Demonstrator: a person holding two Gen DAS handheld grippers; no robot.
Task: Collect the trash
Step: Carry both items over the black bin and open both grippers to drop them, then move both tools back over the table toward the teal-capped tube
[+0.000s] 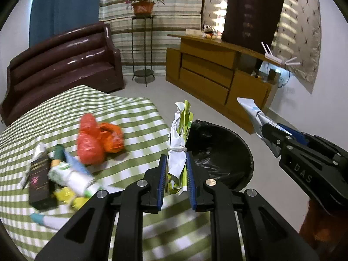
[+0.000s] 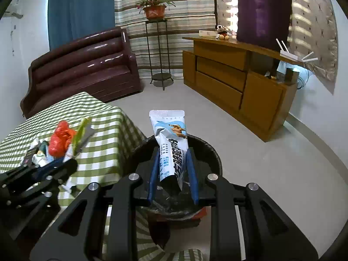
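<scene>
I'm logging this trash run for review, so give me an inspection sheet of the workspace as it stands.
Surface: table with green checked cloth.
Job's things: black-lined trash bin on the floor beside the table; green-white wrapper; white-blue pouch.
Clutter: red plastic bag, dark box, white tube and yellow scraps left on the cloth.
Grippers: left gripper shut on the wrapper; right gripper shut on the pouch over the bin.
Cables: thin wires behind the router.
Surroundings: brown sofa, wooden cabinet, potted plant on a stand.
</scene>
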